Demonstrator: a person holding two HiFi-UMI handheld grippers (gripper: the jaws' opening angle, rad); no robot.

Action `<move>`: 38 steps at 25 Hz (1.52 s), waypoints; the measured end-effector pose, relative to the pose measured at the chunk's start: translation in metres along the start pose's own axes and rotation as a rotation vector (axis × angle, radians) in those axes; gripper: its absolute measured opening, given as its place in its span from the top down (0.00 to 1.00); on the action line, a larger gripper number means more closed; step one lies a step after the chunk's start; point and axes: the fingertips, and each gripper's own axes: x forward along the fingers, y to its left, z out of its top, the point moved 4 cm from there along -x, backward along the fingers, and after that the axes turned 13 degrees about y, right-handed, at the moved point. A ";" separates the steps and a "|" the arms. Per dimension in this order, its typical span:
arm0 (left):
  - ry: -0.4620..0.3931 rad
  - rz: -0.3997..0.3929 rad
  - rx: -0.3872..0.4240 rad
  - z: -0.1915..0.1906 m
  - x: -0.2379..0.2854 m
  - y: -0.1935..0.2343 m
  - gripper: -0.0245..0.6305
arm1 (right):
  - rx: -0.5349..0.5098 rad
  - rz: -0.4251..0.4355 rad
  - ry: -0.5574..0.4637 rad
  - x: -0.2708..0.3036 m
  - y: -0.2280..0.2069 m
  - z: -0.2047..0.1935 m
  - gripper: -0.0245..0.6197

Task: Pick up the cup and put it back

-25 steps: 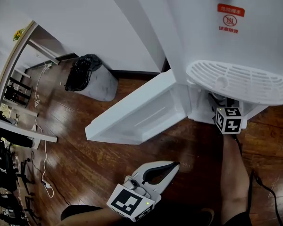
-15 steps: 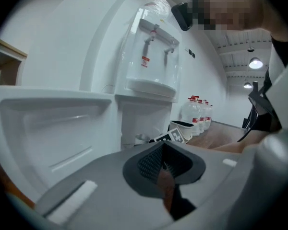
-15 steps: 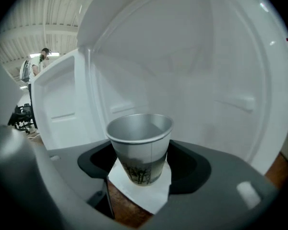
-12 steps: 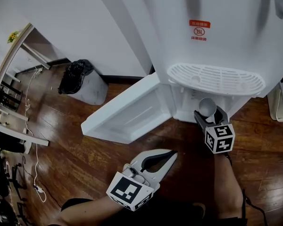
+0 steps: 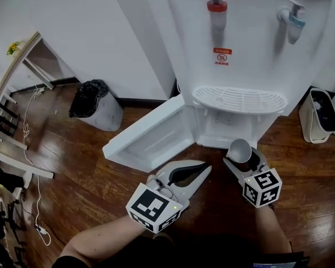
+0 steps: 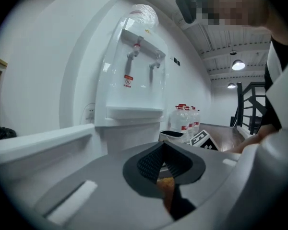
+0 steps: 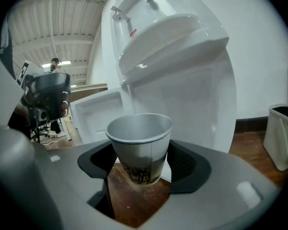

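Right gripper point(image 5: 243, 159) has its jaws closed on the cup point(image 5: 239, 148), pads on the lower body, rim standing clear above them. The cup is paper, upright and looks empty in the right gripper view. It hangs over the floor point(image 5: 89, 172) just in front of the open cabinet point(image 5: 226, 133) under the dispenser point(image 5: 240, 49), below the drip tray point(image 5: 239, 99). The cabinet door point(image 5: 151, 135) is swung out to the left.

Left gripper point(image 5: 206, 171) has its jaws together with nothing between them. It sits low, near the right gripper, tips pointing toward the door.

Judged stage: cup picked up, put-back not yet done.

Risks:
- Thin paper wall: a harder squeeze likely dents or folds the cup.
- Tapered body held low: a loose grip could let it slide or tilt in the pads.
- Rim sticks up above the jaws, so going into the cabinet it could catch the tray's underside or the cabinet's top edge and get knocked over.
- Letting go before the base sits flat would probably topple it, since it is light.
- The left gripper is close enough to get bumped if the right one swings left.
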 end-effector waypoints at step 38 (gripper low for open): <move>-0.154 -0.098 -0.046 0.061 -0.077 0.004 0.96 | -0.128 0.035 -0.067 -0.159 0.082 0.128 0.47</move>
